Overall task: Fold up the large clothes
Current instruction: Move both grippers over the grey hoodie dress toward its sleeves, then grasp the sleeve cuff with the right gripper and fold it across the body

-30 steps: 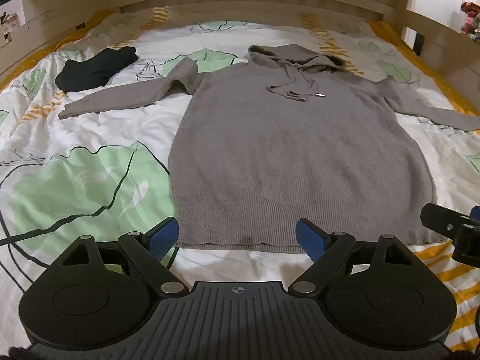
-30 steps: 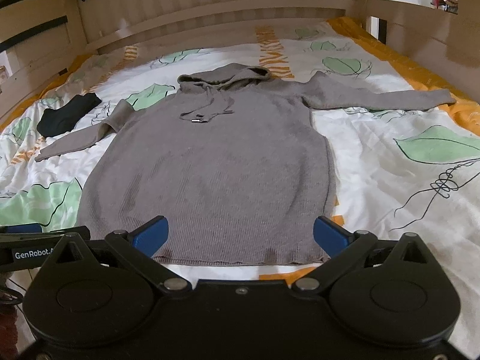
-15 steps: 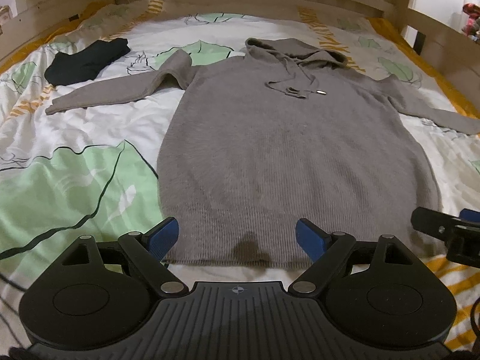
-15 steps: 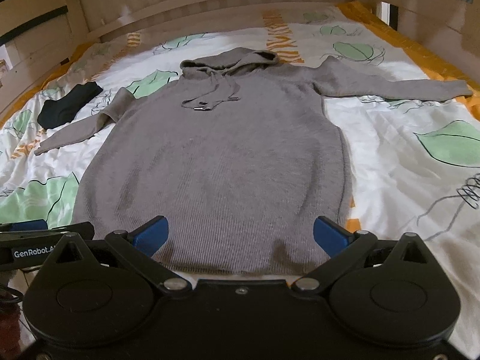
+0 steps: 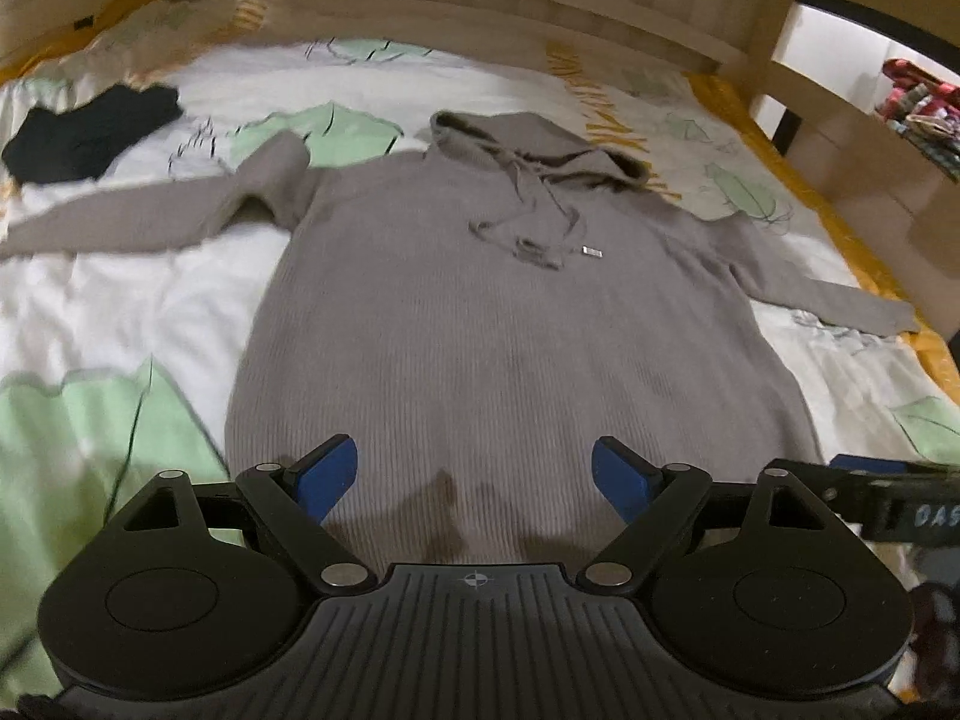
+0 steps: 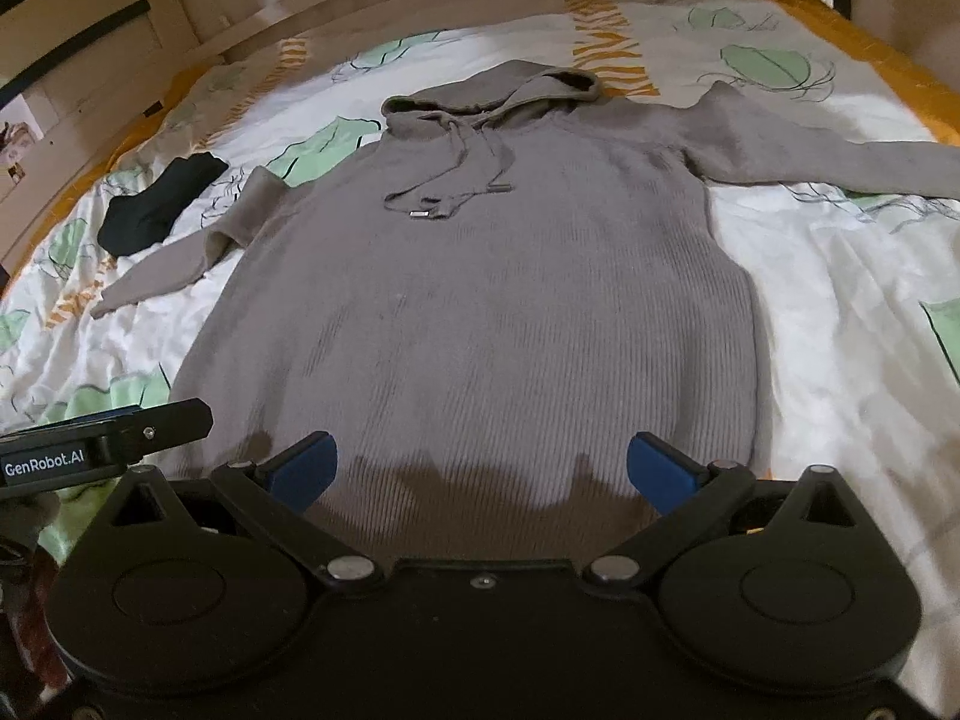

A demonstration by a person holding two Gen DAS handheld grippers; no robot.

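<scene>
A grey knitted hoodie (image 5: pixel 498 330) lies flat and face up on a bed, filling the middle of both wrist views. Its hood (image 5: pixel 540 144) points toward the top of the frame, near the wooden headboard (image 5: pixel 420 0), and its ribbed lower hem sits at the bottom, just above the gripper bodies. Two drawstrings (image 6: pixel 462 180) trail down from the neck onto the chest, one ending in a small metal tip. In the left wrist view one sleeve (image 5: pixel 150 210) stretches out to the left edge and the other sleeve (image 5: pixel 828 288) slants toward the right edge. The hoodie rests on a white duvet cover (image 6: pixel 840 330) printed with green leaves and orange stripes. A small black garment (image 5: pixel 84 132) lies bunched at the upper left, apart from the hoodie's sleeve.

The left gripper (image 5: pixel 474 474) sits at the bottom centre of its own view, its blue pads spread wide with only the knit near the hem seen between them; nothing is gripped. The right gripper (image 6: pixel 480 471) looks the same in its view, jaws wide apart above the hem area and holding nothing. Each gripper's finger pokes into the other's view at the side edge. Dark shadows fall on the fabric just above both grippers.
</scene>
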